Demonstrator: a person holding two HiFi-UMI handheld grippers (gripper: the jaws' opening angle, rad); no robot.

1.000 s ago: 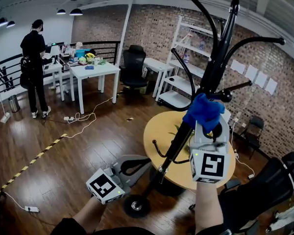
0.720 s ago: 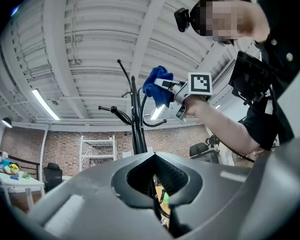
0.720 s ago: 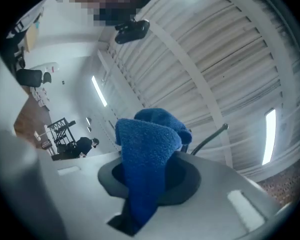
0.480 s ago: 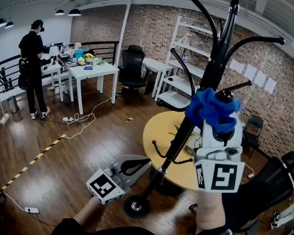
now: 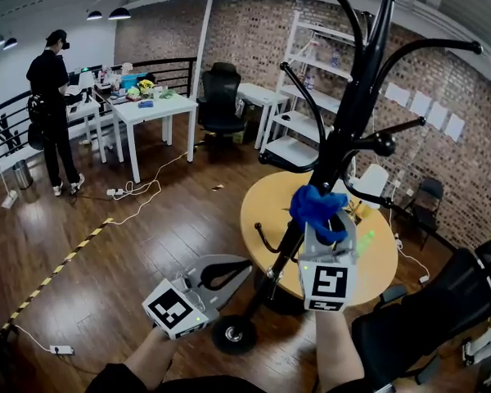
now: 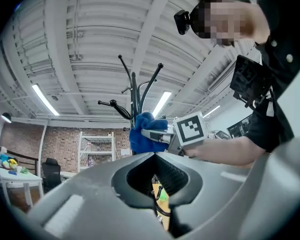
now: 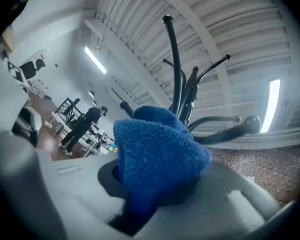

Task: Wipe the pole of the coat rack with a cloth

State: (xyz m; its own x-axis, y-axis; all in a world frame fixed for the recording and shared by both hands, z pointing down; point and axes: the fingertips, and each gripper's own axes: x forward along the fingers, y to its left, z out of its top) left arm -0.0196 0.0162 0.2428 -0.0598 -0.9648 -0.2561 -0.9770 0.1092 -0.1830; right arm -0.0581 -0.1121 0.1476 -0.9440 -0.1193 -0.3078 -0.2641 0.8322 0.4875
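— Two grippers to log. State of each?
— Right gripper [image 5: 322, 234]: jaws clenched on the cloth [image 5: 315, 207], a blue wad bulging out past the tips; its own view shows the same bunch [image 7: 157, 149] filling the gap. Left gripper [image 5: 239, 268]: jaws closed together with nothing in them, at 7 o'clock in the head view, near the lower pole but apart from it.
— Where is the cloth on the rack?
— About mid-height on the pole [image 5: 344, 129], just under the lower hooks, at 3–4 o'clock from frame centre. It overlaps the pole and looks pressed to it; I cannot confirm contact. The pole leans from the base [image 5: 233, 332] at 6 o'clock up to 1 o'clock, in front of the round table [image 5: 262, 207].
— Progress?
— Judgement only: wiping is under way. The black pole shows no dust line or wet streak, so I cannot read the wiped length. The stretch from the cloth down to the base and the part among the hooks probably still need passes.
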